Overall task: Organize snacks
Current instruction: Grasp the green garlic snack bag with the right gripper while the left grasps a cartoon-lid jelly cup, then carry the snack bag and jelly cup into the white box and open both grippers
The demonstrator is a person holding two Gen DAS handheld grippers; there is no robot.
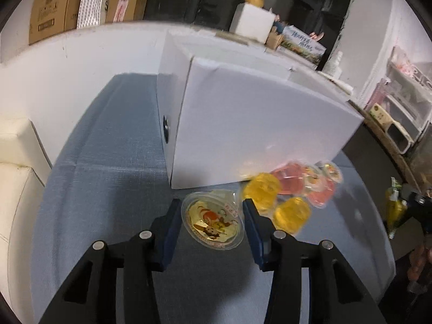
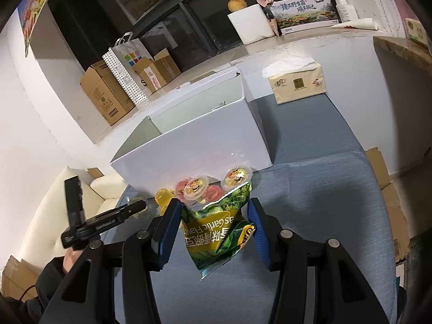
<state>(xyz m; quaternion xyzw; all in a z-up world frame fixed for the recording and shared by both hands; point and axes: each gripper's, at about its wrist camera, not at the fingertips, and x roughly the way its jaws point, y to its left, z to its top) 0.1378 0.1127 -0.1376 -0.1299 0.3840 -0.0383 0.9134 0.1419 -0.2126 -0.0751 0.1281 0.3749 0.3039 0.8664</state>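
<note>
A jelly cup (image 1: pixel 212 221) with a cartoon lid sits on the blue cloth between my left gripper's (image 1: pixel 212 205) pads, which touch its rim on both sides. Several more yellow and pink jelly cups (image 1: pixel 291 189) are heaped to its right against the white box (image 1: pixel 256 124). My right gripper (image 2: pixel 213 202) is shut on a green garlic-flavour snack bag (image 2: pixel 216 232), held above the cloth, in front of the jelly cups (image 2: pixel 199 189) and the open white box (image 2: pixel 194 145). The left gripper (image 2: pixel 118 216) shows at the left of the right wrist view.
A tissue pack (image 2: pixel 297 83) lies on the blue cloth (image 2: pixel 324 189) right of the box. Cream cushions (image 1: pixel 16 175) border the table's left side. Cardboard boxes (image 2: pixel 108 91) and a paper bag stand on the floor behind. A sill with a white block (image 2: pixel 251 24) runs along the back.
</note>
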